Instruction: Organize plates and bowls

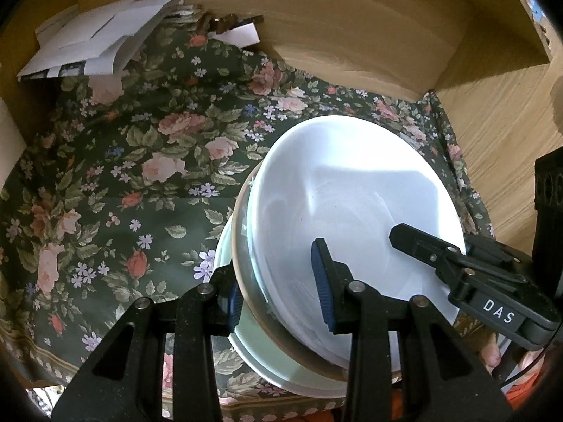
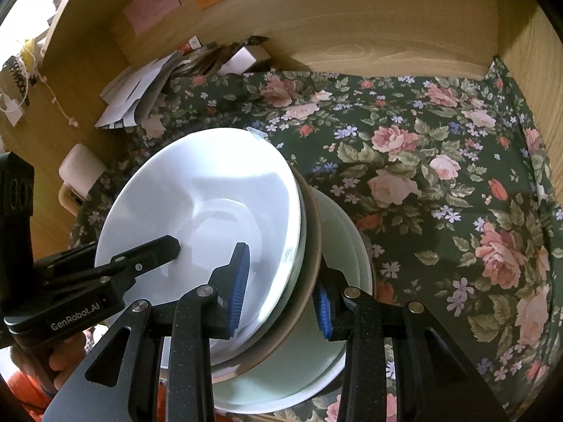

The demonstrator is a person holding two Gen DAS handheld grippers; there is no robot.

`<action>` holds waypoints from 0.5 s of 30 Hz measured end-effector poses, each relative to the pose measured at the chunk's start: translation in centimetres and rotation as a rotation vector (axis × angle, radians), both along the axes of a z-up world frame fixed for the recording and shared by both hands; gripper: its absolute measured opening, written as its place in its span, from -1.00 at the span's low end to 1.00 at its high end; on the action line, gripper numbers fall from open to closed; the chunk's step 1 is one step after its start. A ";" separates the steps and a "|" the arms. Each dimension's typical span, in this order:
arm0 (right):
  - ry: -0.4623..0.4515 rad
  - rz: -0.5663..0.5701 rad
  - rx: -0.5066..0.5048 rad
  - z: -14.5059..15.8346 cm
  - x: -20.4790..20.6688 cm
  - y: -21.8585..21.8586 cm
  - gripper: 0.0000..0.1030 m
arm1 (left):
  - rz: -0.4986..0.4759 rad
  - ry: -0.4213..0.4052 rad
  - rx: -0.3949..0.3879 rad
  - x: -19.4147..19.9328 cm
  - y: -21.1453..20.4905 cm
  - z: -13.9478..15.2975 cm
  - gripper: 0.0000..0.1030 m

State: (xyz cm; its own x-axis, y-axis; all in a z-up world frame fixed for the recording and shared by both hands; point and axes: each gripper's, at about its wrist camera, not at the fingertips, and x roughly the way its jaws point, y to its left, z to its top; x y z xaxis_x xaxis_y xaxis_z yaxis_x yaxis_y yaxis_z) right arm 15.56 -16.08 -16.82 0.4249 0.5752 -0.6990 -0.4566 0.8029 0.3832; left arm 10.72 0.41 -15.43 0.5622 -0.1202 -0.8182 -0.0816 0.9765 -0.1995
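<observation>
A stack of dishes hangs tilted over the floral cloth [image 1: 123, 176]. On top lies a white plate [image 1: 352, 193] [image 2: 197, 193], under it a brown-rimmed plate [image 2: 313, 232], and at the bottom a pale green bowl [image 1: 253, 348] [image 2: 345, 246]. My left gripper [image 1: 276, 292] is shut on the stack's left rim, one pad on the white plate and one beneath. My right gripper [image 2: 281, 299] is shut on the opposite rim in the same way. Each wrist view shows the other gripper's top finger [image 1: 422, 246] [image 2: 151, 251] lying on the white plate.
Wooden walls [image 1: 352, 42] close in the cloth at the back and right. Folded papers and envelopes [image 1: 95, 42] [image 2: 133, 98] are piled in the back left corner. A white roll [image 2: 81, 168] sits by the left wall. Sticky notes [image 2: 151, 3] hang on the back wall.
</observation>
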 end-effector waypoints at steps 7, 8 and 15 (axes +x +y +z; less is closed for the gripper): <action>-0.007 0.000 -0.001 -0.2 0.1 0.0 -0.40 | -0.009 0.013 -0.009 0.3 0.2 -0.2 -0.31; -0.009 0.004 0.001 -0.2 0.1 0.0 -0.37 | -0.009 0.018 -0.018 0.4 0.4 -0.2 -0.31; -0.092 -0.014 0.011 1.5 -0.7 -1.0 -0.19 | -0.002 -0.051 0.025 -0.2 0.7 1.4 -0.29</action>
State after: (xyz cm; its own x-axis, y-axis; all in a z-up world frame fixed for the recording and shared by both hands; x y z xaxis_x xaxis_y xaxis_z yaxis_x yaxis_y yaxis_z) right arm 14.89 -17.12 -15.31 0.4946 0.5766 -0.6503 -0.4792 0.8051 0.3495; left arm 10.49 1.13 -14.07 0.6026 -0.1015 -0.7916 -0.0698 0.9814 -0.1790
